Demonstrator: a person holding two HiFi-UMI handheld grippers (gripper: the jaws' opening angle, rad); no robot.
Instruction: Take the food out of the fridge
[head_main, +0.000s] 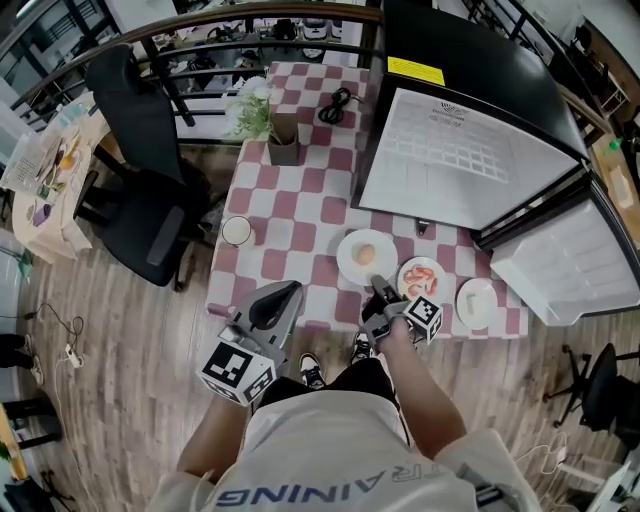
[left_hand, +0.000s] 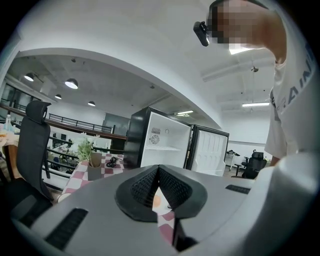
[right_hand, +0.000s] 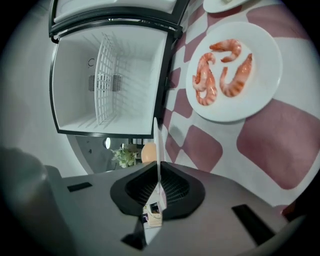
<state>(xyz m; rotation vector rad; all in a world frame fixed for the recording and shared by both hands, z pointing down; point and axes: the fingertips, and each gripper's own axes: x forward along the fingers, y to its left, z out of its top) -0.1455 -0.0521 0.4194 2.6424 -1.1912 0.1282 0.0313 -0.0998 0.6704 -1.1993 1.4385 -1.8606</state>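
White plate (head_main: 347, 263) with one round tan piece of food (head_main: 366, 254). I judge the plate stiff, glazed, slippery and breakable, and the food loose and apt to roll. It is best held at the rim and kept level. My right gripper (right_hand: 159, 169) pinches that rim edge-on. The plate lies over the checked table (head_main: 300, 215), just beside the shrimp plate (head_main: 402, 274) and outside the open fridge (head_main: 470, 150). My left gripper (left_hand: 158, 171) is pressed together, empty.

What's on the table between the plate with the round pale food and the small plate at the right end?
Shrimp on a white plate. The head view shows it, and the right gripper view shows it closer.
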